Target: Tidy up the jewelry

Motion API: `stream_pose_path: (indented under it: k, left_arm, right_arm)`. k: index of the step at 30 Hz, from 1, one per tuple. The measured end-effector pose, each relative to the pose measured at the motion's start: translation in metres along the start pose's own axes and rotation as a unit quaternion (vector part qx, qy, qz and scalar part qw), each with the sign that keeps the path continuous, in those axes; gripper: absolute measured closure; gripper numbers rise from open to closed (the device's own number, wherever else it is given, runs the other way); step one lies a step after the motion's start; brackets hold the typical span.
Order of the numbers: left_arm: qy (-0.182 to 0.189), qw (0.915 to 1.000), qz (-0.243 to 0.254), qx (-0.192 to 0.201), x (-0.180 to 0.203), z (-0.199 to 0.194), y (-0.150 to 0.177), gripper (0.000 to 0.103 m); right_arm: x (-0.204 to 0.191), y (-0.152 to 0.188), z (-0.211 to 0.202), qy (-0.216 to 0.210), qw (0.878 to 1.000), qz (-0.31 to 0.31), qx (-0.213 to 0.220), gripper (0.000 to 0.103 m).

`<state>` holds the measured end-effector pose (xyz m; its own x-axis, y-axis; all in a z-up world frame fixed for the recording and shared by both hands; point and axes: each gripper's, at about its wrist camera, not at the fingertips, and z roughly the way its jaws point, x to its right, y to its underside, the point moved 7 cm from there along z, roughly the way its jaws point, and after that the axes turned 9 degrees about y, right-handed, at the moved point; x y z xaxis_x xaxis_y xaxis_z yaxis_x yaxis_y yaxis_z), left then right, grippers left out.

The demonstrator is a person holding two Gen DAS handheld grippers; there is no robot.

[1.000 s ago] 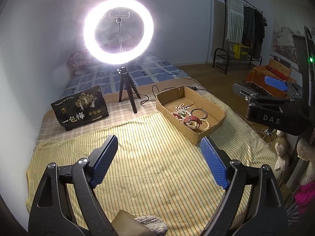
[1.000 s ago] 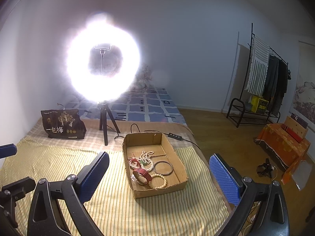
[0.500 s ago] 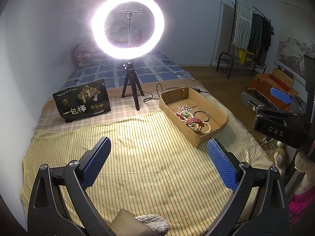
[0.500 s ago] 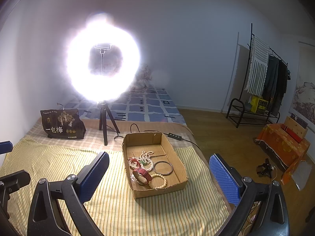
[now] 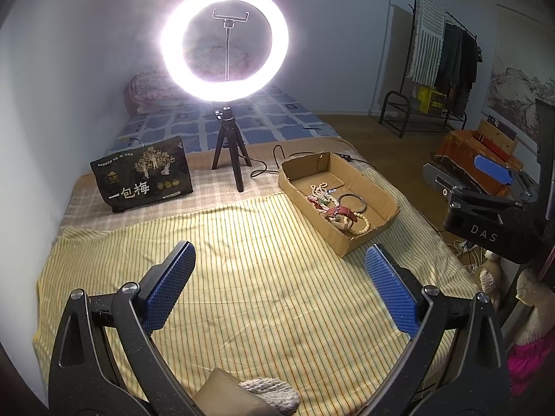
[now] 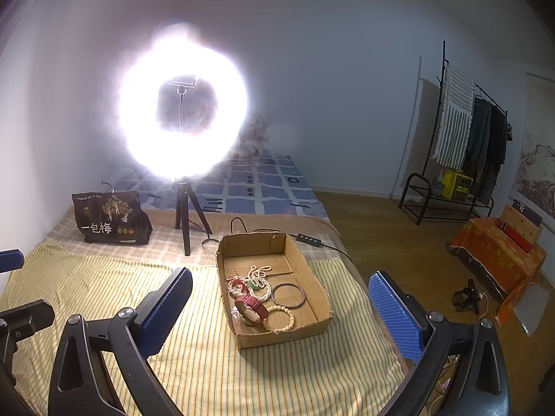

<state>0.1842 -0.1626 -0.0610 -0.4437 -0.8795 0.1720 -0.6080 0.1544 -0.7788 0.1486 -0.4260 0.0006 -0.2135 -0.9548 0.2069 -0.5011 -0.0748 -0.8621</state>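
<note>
L gripper (image 5: 279, 286) jaws just opened wide, nothing betw. R gripper (image 6: 281, 312) wide, empty. Jewelry (image 6: 258, 294) piled in cardboard tray (image 6: 282, 338) on striped bedspread (image 5: 242, 287), near ring light (image 5: 223, 38).

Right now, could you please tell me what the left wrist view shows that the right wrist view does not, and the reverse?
Only the left wrist view shows the right hand-held gripper from the side and a knitted off-white sleeve cuff.

Only the right wrist view shows a small black gadget on the wooden floor.

Both show the open brown cardboard box of jewelry, the glowing ring light and the black snack bag.
</note>
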Motion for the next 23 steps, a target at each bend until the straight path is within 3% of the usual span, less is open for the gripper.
stream_pose_path:
  k: [14,23]
  left_arm:
    - [0.003,1.0,0.006,-0.007,0.0034,-0.0001,0.0019,0.003]
    - [-0.013,0.9998,0.016,0.008,0.0016,-0.0041,0.0001,0.003]
  right_arm:
    - [-0.0025,0.0025,-0.0019,-0.001,1.0,-0.006,0.0,0.0]
    - [-0.003,0.0024,-0.0022,-0.002,1.0,-0.006,-0.001,0.0]
